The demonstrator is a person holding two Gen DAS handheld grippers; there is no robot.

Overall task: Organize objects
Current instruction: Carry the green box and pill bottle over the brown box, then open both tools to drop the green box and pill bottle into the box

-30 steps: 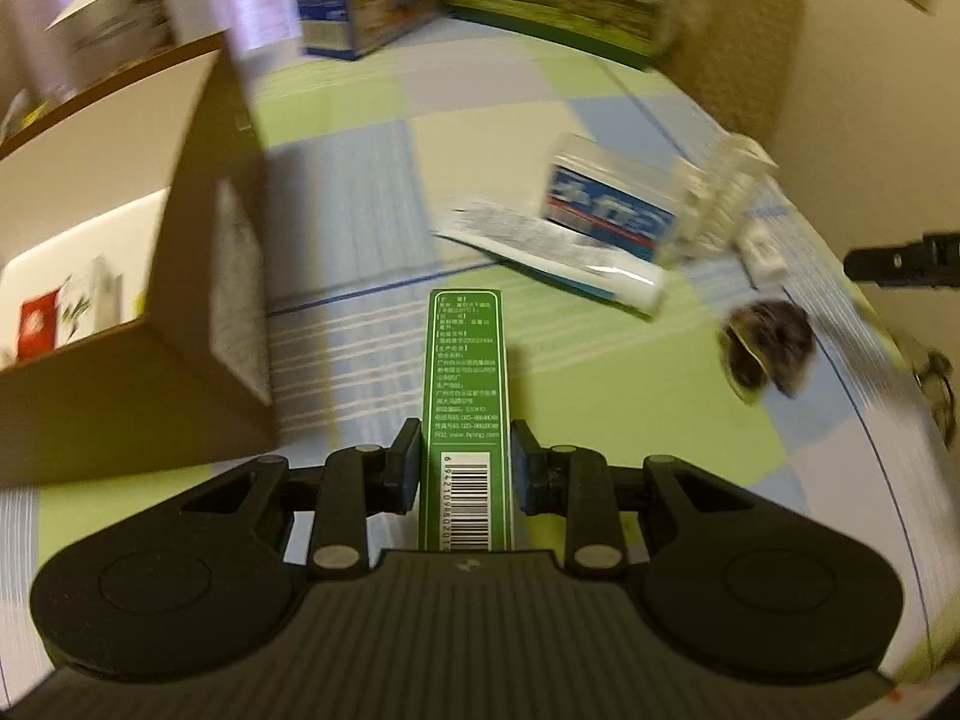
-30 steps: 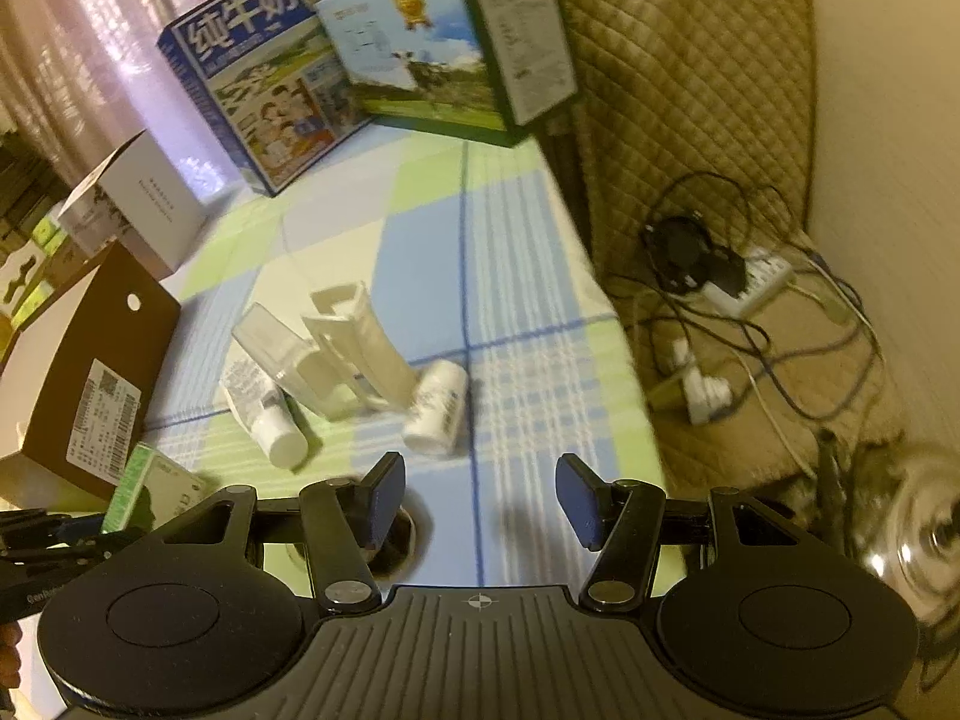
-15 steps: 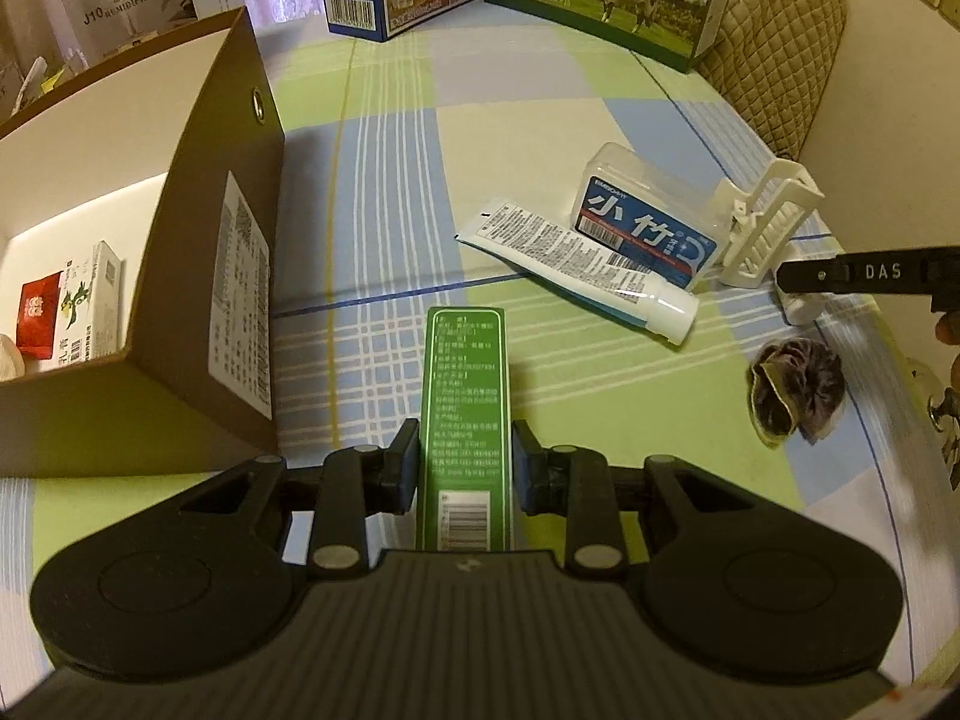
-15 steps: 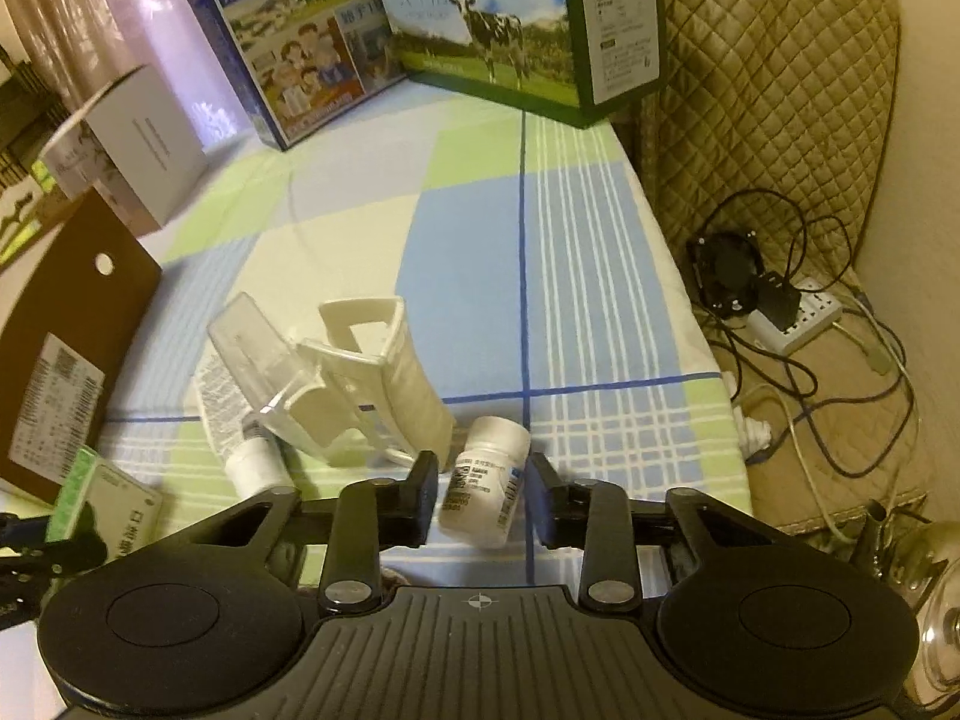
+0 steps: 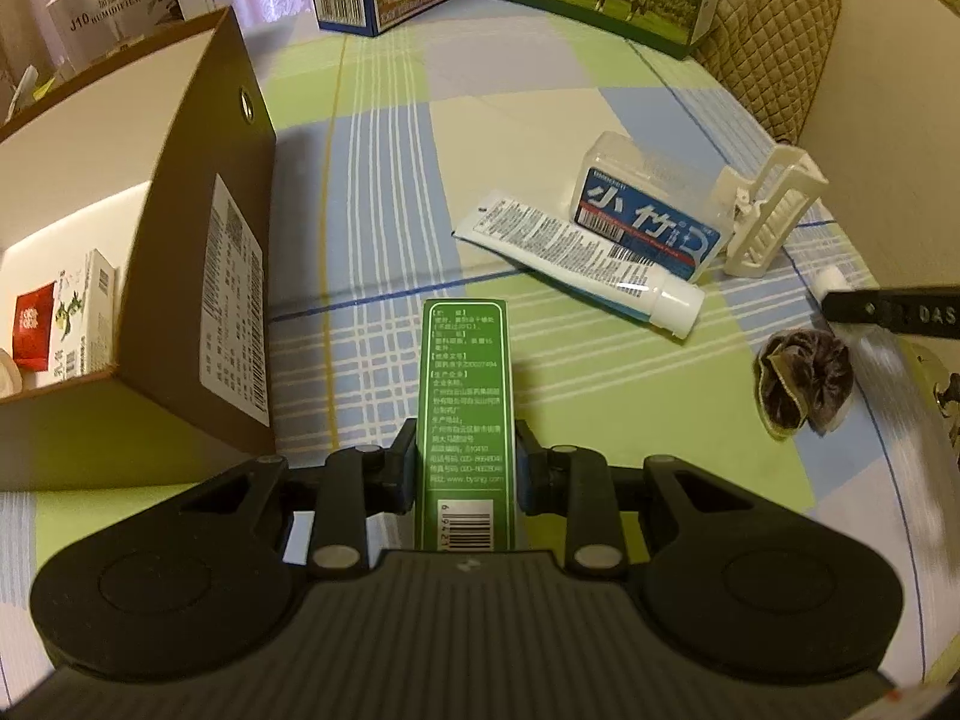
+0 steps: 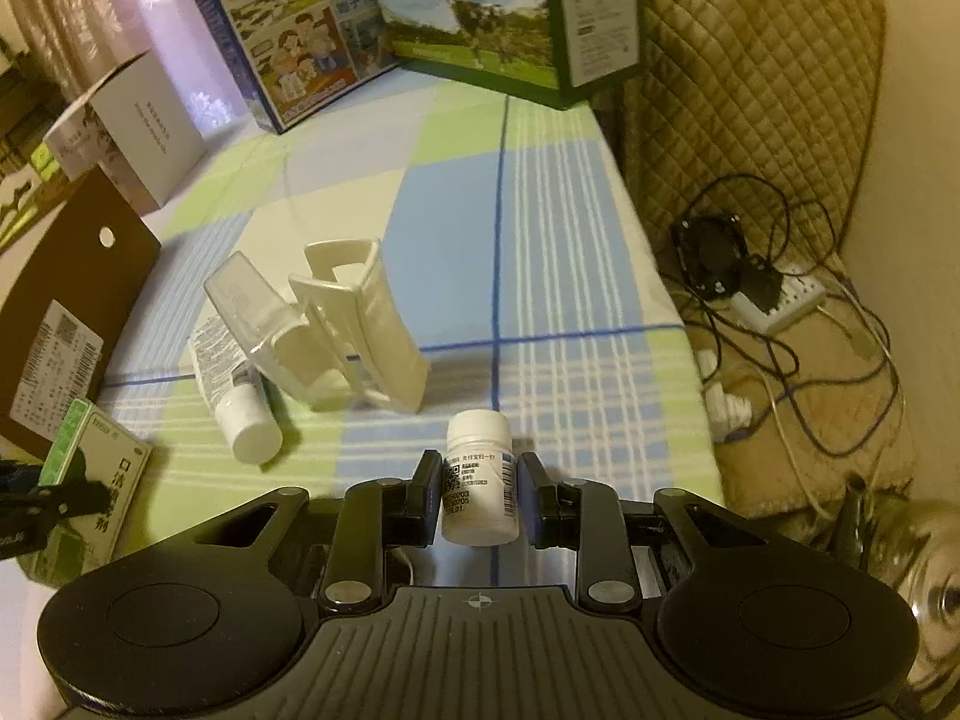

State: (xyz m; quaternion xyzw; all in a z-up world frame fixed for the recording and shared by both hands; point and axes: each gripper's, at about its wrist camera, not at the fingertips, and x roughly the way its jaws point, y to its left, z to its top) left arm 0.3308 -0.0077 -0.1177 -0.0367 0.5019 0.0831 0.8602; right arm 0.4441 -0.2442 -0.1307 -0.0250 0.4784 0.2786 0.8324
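I am holding two items at once and reading this as the carry-to-storage step. My left gripper (image 5: pixel 467 468) is clenching the green carton (image 5: pixel 467 414), which is jutting forward just right of the brown box (image 5: pixel 198 276), the open container already holding small packets. My right gripper (image 6: pixel 477 495) is grasping the white pill bottle (image 6: pixel 479 480), which is sitting between its fingers over the checked tablecloth (image 6: pixel 540 252), well to the right of the brown box. The toothpaste tube (image 5: pixel 576 258), clear case (image 5: pixel 651 210) and dark scrunchie (image 5: pixel 804 384) are lying farther right of the brown box, not yet sorted. Next, I judge, I am needing to swing the carton left over the box's rim and release it inside, clearing the tall side wall.
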